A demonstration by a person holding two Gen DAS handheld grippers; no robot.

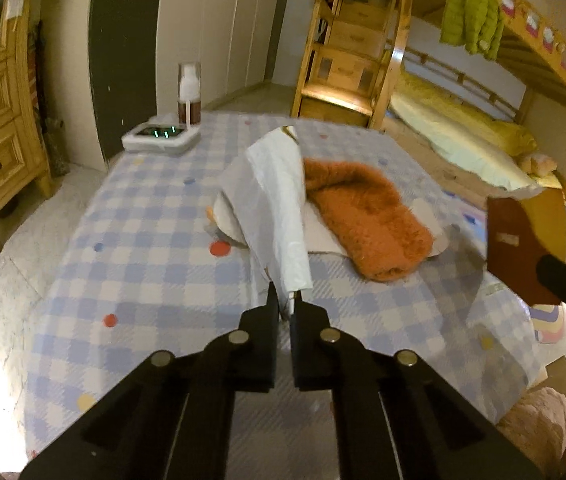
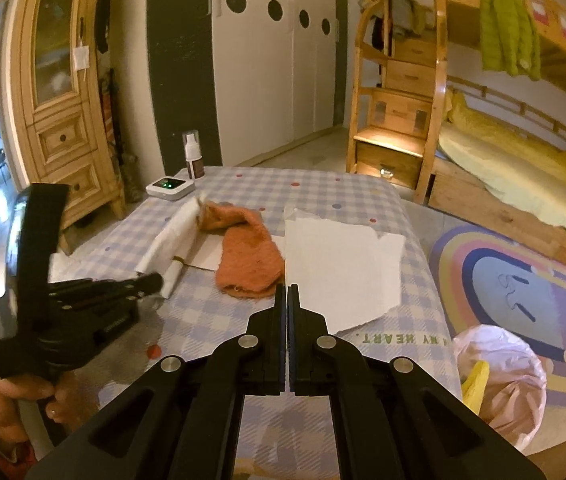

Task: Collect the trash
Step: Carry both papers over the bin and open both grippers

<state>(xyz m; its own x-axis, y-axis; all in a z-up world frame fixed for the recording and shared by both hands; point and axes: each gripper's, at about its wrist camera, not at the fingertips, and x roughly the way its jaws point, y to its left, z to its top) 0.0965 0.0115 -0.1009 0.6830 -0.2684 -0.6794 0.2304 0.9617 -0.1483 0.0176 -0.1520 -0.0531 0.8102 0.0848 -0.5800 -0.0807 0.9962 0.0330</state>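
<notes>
My left gripper (image 1: 284, 300) is shut on the near end of a white plastic wrapper (image 1: 279, 200) and holds it lifted over the checked table; in the right wrist view the wrapper (image 2: 171, 240) stretches from the left gripper (image 2: 155, 282). My right gripper (image 2: 287, 292) is shut on the edge of a torn sheet of white paper (image 2: 339, 268), held above the table. An orange fuzzy cloth (image 1: 363, 216) lies between them, also in the right wrist view (image 2: 249, 256). A pink trash bag (image 2: 503, 380) stands open on the floor at the right.
A white box with green lights (image 1: 161, 138) and a spray bottle (image 1: 189, 94) stand at the table's far left corner. A wooden cabinet (image 2: 63, 100) is at the left, a bunk bed (image 2: 523, 168) at the right, a rainbow rug (image 2: 523, 280) beside the table.
</notes>
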